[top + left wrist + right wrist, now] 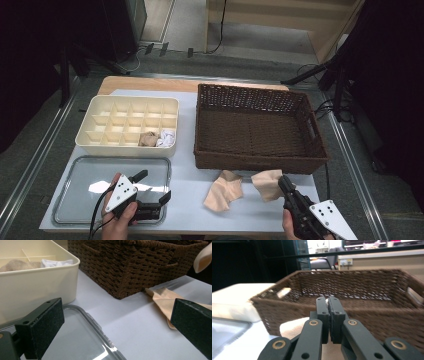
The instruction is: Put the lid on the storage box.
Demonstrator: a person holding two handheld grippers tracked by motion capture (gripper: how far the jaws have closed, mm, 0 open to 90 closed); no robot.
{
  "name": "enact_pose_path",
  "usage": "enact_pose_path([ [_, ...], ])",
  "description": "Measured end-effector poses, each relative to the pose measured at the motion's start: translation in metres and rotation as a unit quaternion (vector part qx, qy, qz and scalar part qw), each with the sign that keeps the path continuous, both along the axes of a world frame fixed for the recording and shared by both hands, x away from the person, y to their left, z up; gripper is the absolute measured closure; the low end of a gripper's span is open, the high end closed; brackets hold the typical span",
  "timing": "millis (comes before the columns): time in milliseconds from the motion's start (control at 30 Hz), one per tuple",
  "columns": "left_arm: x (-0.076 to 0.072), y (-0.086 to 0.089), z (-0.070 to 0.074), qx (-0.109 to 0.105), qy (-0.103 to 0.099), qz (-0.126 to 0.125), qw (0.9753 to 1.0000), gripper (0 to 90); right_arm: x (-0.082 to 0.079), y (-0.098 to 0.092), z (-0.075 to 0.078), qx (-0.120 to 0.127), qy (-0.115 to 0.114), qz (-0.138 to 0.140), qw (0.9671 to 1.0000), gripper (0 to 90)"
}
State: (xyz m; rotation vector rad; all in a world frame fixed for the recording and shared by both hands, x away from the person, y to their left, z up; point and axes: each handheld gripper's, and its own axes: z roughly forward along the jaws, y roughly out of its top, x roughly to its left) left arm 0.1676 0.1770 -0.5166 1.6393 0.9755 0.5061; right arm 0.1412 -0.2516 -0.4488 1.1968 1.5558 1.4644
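Note:
Two peach socks lie on the white table top in front of the wicker basket (260, 127). The left sock (224, 191) lies loose, and it shows past the basket's corner in the left gripper view (162, 298). My right gripper (283, 182) is shut on the edge of the right sock (266, 183); a thin pale strip shows between its closed jaws (328, 302), and cloth (292, 328) hangs below them. A raised piece of that sock (203, 256) shows in the left gripper view. My left gripper (153, 186) is open and holds nothing, over the right front corner of the clear tray (80, 197).
A cream divided box (127, 107) stands at the back left, with a rolled beige sock (148, 139) and a rolled white sock (166, 137) in its front right compartments. The basket holds nothing. The table's front edge runs just below both hands.

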Motion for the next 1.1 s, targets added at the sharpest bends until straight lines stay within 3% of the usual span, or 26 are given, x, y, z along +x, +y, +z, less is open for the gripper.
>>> enact_pose_path([
  [233,0.001,-0.004,-0.001,0.000,0.003,-0.004,1.0000,0.0,-0.001,-0.028,-0.021,-0.004,0.020,-0.035,0.9992,89.5],
  [400,0.002,-0.006,0.000,0.004,0.005,-0.004,1.0000,0.0,0.004,-0.045,-0.034,-0.017,0.041,-0.068,0.9967,89.5],
  [633,0.004,0.001,0.005,-0.005,0.005,0.004,1.0000,0.0,0.016,-0.061,-0.058,-0.018,0.081,-0.087,0.9927,88.1],
  [700,0.006,0.004,0.006,-0.011,0.007,0.008,0.9999,0.0,0.017,-0.061,-0.060,-0.018,0.078,-0.084,0.9932,78.7],
  [800,0.007,0.006,0.007,-0.011,0.007,0.012,0.9998,0.0,0.016,-0.058,-0.054,-0.005,0.053,-0.084,0.9950,62.2],
  [867,0.009,0.005,0.007,-0.015,0.007,0.014,0.9998,0.0,0.013,-0.053,-0.049,0.000,0.047,-0.078,0.9958,58.4],
  [933,0.009,0.003,0.007,-0.004,0.002,0.016,0.9999,0.0,0.010,-0.046,-0.044,0.012,0.041,-0.069,0.9967,56.4],
  [1100,0.012,-0.011,0.010,0.004,0.003,-0.002,1.0000,0.0,0.006,-0.018,-0.036,0.006,0.038,-0.036,0.9986,55.5],
])
